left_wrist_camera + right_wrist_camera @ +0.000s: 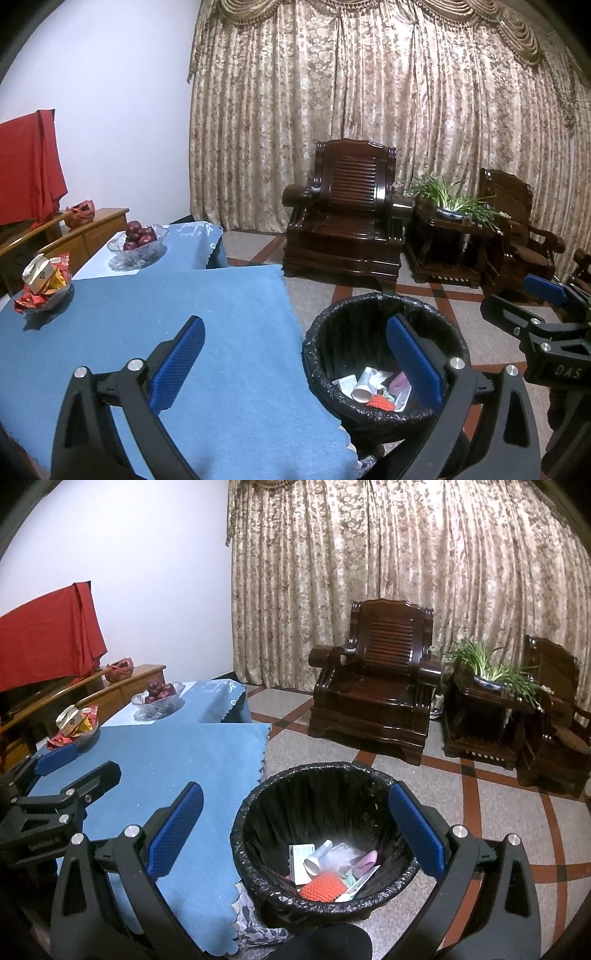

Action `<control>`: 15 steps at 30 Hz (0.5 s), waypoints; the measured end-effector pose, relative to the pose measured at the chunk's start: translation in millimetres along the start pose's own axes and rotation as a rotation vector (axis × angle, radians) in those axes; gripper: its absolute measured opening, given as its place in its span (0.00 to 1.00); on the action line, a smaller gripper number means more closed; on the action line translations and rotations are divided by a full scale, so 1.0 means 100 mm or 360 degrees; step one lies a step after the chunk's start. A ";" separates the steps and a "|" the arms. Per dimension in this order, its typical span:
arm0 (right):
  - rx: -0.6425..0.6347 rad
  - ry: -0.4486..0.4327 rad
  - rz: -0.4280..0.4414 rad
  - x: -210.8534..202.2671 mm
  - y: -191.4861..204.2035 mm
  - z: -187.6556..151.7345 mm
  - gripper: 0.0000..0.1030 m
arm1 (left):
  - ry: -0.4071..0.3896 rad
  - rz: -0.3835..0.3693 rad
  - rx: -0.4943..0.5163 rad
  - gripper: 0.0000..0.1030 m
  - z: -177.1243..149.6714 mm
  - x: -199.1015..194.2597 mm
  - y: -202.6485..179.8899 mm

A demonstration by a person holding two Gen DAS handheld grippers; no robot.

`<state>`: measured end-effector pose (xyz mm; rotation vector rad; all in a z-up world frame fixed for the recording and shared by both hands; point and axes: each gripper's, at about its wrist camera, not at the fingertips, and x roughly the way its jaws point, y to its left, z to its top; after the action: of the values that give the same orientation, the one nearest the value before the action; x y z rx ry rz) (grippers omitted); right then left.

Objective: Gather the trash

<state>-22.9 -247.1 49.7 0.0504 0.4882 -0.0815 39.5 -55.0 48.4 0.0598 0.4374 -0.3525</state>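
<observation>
A black-lined trash bin (325, 332) (258, 797) stands on the floor beside the blue-clothed table (184, 332) (177, 760). Inside it lie pieces of trash (373, 387) (325, 867): a paper cup, cartons, wrappers and an orange piece. My left gripper (295, 354) is open and empty, over the table's right edge and the bin. My right gripper (295, 823) is open and empty, above the bin. Each gripper shows in the other's view, the right (524, 306) and the left (74, 771).
A dish of wrapped snacks (44, 284) (75, 725) and a glass bowl of red fruit (138, 240) (159, 698) sit on the table's far side. Dark wooden armchairs (347, 210) (376, 679), a potted plant (495, 668) and curtains stand beyond on the tiled floor.
</observation>
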 end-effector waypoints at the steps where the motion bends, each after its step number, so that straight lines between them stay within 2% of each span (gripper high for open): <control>1: 0.0002 0.0000 0.0000 0.00 0.00 0.00 0.95 | 0.0000 -0.0001 0.0000 0.94 0.00 0.00 0.00; 15: 0.0002 -0.0001 -0.0001 0.00 0.00 -0.01 0.95 | 0.0002 0.0001 0.0001 0.94 0.03 -0.01 0.03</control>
<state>-23.2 -246.6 48.4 0.0512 0.4875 -0.0823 40.5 -52.5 51.7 0.0610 0.4387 -0.3523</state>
